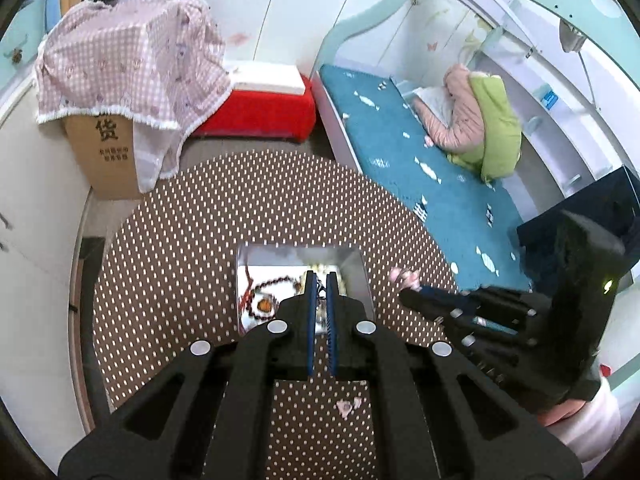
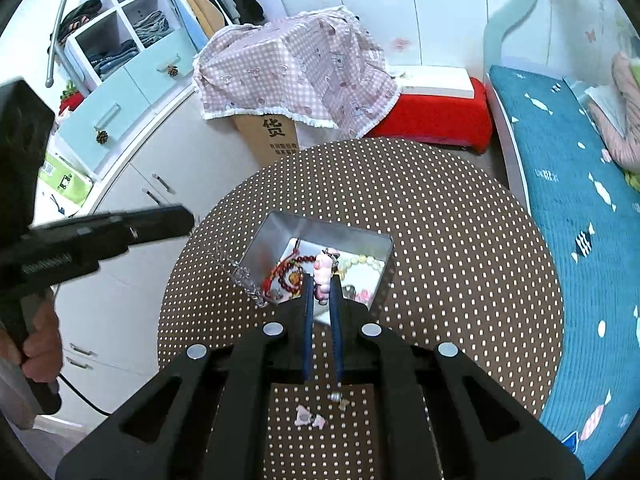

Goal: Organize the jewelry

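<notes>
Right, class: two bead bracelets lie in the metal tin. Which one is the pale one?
The cream bracelet, at the right side of the tin. Its beads are pale, whereas the other bracelet, on the left, is dark red.

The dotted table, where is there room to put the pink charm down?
The dotted table is bare right of the metal tin and behind it, toward the covered box. The tin is crowded with beads, and small pink pieces lie near the front edge.
</notes>
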A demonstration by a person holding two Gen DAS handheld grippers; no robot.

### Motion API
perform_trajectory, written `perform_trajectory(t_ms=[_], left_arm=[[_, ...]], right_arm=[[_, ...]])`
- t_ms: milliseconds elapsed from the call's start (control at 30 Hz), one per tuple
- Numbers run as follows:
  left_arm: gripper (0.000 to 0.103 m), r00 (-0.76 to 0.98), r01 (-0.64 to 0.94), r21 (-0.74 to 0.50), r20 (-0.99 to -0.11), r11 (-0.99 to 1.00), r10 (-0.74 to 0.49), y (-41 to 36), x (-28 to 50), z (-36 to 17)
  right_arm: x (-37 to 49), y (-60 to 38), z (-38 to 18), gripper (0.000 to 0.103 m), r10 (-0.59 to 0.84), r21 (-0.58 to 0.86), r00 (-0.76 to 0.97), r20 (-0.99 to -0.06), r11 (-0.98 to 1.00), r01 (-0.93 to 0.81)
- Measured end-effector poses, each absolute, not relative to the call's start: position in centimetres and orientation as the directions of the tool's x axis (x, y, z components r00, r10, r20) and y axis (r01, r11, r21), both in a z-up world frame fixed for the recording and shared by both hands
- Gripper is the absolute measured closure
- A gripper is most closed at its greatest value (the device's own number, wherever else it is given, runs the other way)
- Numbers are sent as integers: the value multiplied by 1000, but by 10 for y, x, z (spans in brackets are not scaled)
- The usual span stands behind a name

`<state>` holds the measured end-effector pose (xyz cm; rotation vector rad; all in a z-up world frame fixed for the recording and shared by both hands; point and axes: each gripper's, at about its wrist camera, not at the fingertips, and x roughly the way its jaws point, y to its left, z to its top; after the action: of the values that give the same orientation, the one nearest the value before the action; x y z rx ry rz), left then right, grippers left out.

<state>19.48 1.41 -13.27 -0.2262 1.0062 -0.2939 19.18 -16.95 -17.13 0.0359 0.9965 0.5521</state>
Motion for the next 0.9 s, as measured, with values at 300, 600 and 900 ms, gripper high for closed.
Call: perform_trajectory(t_ms=[300,600,900], left_arm=[[89,471,146,-302,-816,942,-334,4,220,-141],[70,399,110,-290,-863,951,-309,6,222,-179],[69,371,116,-283,-877,952,-306,3,205,-192]], right_arm=[[206,-154,-186,95,450,263,365,-815,849,-459],[208,-168,-194,82,418,274,360,-834,880,-389],[194,-179,-195,74,402,277,359,-843,894,-351]])
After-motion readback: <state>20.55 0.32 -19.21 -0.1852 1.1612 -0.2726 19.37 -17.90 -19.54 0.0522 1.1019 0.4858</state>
